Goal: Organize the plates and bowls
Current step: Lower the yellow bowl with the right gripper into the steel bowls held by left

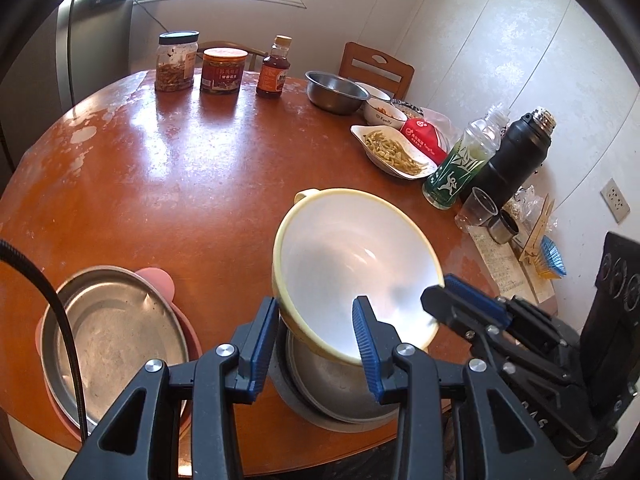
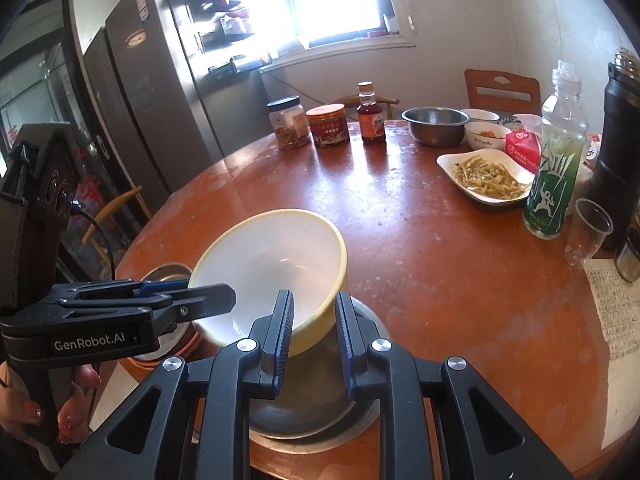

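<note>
Two handheld grippers lift a yellow-rimmed white bowl (image 1: 352,276) over a round wooden counter (image 1: 180,160), tilted, its open side toward the cameras. The left gripper (image 1: 316,344) has its jaws clamped on the bowl's near rim, one blue pad inside, one outside. The right gripper (image 2: 312,332) grips the rim from the other side, jaws pinched tight on the yellow wall; in the left wrist view it enters from the right (image 1: 452,296).

Directly beneath the bowl sits a steel bowl (image 2: 304,396) on a flat grey plate (image 2: 360,416); whether the white bowl's base touches the steel one can't be told. To the left, near the counter's edge, a steel pan (image 1: 116,328) rests in a pink dish (image 1: 158,278). A hand (image 2: 48,408) w/ painted nails holds the left gripper's handle.

Across the counter's far side: a clear jar (image 1: 176,62), a red-labelled jar (image 1: 222,70), a sauce bottle (image 1: 274,68), a 2nd steel bowl (image 1: 336,92), a small white bowl w/ food (image 1: 384,116), a red packet (image 1: 426,138) & a white dish of yellow-green strips (image 1: 394,152). Nearer, at right: a green-labelled bottle (image 1: 460,164), a black flask (image 1: 508,156), a clear plastic cup (image 1: 478,212) & a handwritten sheet (image 1: 502,264). A fridge (image 2: 160,88) stands beside the bright window (image 2: 332,0).
</note>
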`<action>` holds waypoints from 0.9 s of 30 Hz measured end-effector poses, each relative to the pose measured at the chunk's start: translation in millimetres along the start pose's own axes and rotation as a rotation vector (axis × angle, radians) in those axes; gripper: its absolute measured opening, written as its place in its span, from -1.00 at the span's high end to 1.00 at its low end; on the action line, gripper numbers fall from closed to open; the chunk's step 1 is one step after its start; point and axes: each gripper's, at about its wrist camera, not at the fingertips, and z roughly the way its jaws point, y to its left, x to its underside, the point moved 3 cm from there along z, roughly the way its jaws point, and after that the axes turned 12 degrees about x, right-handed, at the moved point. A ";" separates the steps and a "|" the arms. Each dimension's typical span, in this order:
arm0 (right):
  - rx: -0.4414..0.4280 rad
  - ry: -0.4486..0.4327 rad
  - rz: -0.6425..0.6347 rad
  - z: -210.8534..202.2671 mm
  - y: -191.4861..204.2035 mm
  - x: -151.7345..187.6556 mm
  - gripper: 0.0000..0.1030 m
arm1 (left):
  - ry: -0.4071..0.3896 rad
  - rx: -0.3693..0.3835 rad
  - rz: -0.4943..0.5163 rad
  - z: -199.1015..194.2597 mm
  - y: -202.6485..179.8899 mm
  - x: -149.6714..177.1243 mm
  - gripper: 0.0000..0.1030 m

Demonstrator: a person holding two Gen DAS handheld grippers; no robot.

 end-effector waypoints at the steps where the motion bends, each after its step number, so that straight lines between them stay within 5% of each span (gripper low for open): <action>1: 0.001 0.007 -0.002 1.2 0.8 2.5 0.55 | -0.002 0.002 -0.002 -0.3 1.1 1.0 0.26; 27: 0.061 0.060 -0.063 15.4 -1.8 28.7 0.54 | 0.058 0.004 0.048 8.9 -6.4 24.0 0.26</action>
